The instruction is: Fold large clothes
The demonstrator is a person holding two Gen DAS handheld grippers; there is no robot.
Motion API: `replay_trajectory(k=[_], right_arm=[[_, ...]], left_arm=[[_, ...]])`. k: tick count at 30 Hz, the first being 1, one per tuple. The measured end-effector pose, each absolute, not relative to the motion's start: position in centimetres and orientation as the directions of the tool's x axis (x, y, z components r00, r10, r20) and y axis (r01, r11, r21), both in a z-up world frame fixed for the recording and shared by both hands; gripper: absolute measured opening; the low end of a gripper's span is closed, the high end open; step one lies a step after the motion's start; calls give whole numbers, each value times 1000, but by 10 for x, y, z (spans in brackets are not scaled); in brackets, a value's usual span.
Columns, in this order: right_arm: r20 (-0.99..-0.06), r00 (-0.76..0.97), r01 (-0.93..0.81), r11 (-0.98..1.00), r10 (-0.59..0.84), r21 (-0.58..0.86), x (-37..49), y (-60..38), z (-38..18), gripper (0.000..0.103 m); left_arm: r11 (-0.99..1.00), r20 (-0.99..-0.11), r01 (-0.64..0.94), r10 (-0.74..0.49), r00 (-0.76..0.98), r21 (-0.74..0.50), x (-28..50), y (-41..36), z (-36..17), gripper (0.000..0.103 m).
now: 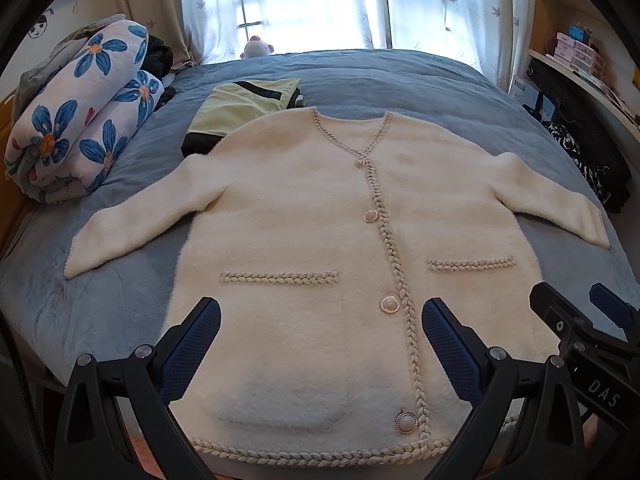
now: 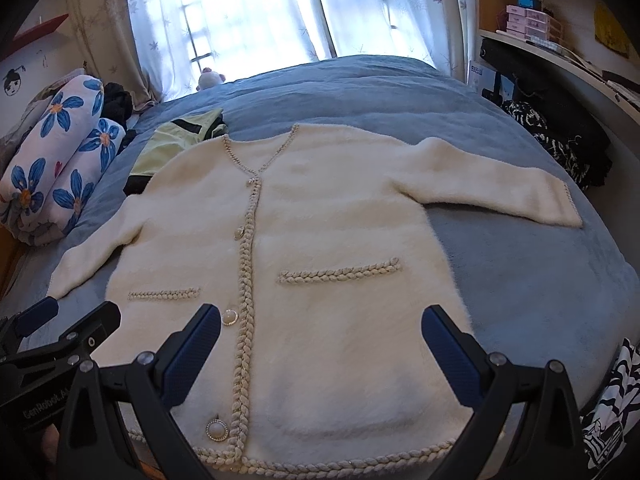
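While the cardigan [image 1: 320,240] is laid flat, buttoned and face up on the bed [image 1: 400,80], no fold is yet begun. Left gripper [image 1: 320,344] and right gripper [image 2: 320,344] are held wide apart above the hem, empty; a sleeve should be grasped next.

The right gripper [image 1: 600,320], seen from the left wrist camera, bears white letters "DAS" on its black body — the left gripper [image 2: 60,320], in the right wrist view, reads "GenRobot.A", the rest cut off; a blue-and-white box [image 1: 520,90] beside the bed carries unreadable characters
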State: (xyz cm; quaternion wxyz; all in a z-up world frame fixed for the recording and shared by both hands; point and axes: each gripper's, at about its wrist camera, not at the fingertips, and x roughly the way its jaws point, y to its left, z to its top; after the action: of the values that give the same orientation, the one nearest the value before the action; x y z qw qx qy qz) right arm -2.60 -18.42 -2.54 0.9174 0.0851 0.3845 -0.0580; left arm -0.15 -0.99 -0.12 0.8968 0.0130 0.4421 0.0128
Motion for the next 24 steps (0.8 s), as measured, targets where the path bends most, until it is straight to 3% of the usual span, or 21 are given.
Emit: replay_trajectory(k=[13, 15, 17, 24], right_arm=[[-699, 714, 157, 962, 45, 222, -21, -222, -8, 101], [-679, 734, 159, 966, 24, 206, -21, -226, 1, 101], [-655, 755, 168, 967, -1, 192, -20, -235, 11, 101], [-600, 800, 166, 955, 14, 245, -9, -282, 39, 101]], left_arm=[[997, -743, 51, 9, 669, 58, 12, -43, 24, 100], [996, -737, 77, -13, 676, 53, 17, -52, 32, 98], [994, -731, 94, -30, 682, 48, 24, -60, 41, 90], [991, -702, 123, -52, 710, 50, 61, -100, 67, 89]])
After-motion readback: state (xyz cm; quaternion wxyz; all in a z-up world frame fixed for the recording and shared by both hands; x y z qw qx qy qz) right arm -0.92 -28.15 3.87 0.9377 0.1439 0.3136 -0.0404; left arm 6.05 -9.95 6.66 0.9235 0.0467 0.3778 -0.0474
